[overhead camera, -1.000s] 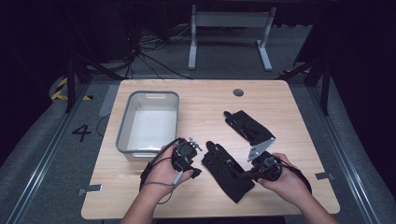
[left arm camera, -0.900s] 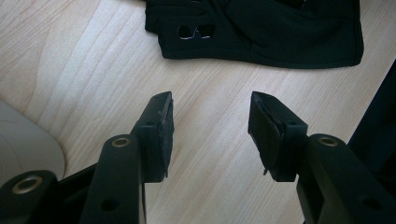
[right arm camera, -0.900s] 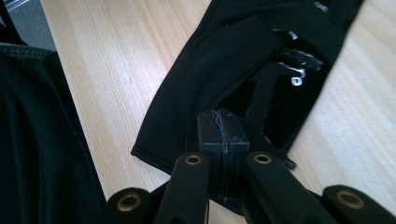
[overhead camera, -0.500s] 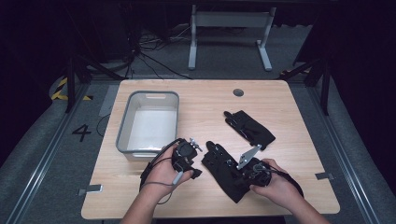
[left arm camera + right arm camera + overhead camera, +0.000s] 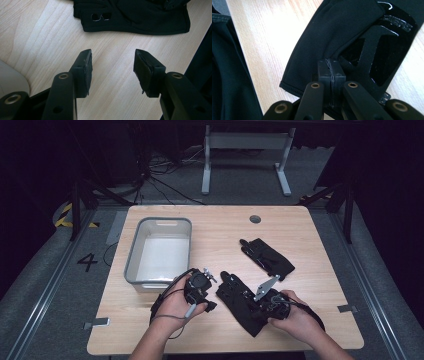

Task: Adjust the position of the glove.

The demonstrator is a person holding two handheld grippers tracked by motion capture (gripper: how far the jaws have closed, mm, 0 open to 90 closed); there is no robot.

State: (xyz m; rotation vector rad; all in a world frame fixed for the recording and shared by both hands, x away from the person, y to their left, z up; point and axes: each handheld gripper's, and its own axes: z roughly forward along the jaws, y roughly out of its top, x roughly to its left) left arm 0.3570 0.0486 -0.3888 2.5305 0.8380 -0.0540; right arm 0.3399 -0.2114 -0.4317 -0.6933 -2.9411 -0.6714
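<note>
Two black gloves lie on the wooden table. The near glove [image 5: 235,296] lies flat between my two hands, and the far glove [image 5: 267,257] lies behind it to the right. My right gripper [image 5: 257,302] rests on the near glove [image 5: 342,30] with its jaws shut [image 5: 331,65]; the tips touch a crease in the fabric, and I cannot tell whether cloth is pinched. My left gripper [image 5: 201,291] stands open [image 5: 112,53] over bare wood just short of the glove's edge [image 5: 140,17], with nothing between its pads.
An empty grey bin [image 5: 131,265] stands on the left half of the table, its corner [image 5: 10,80] close to my left gripper. A round cable hole [image 5: 255,219] sits near the table's far edge. Bare wood lies along the front edge and at the far right.
My right hand has moved left, bringing its gripper from the glove's right end onto the glove. The left gripper and both gloves have stayed in place.
</note>
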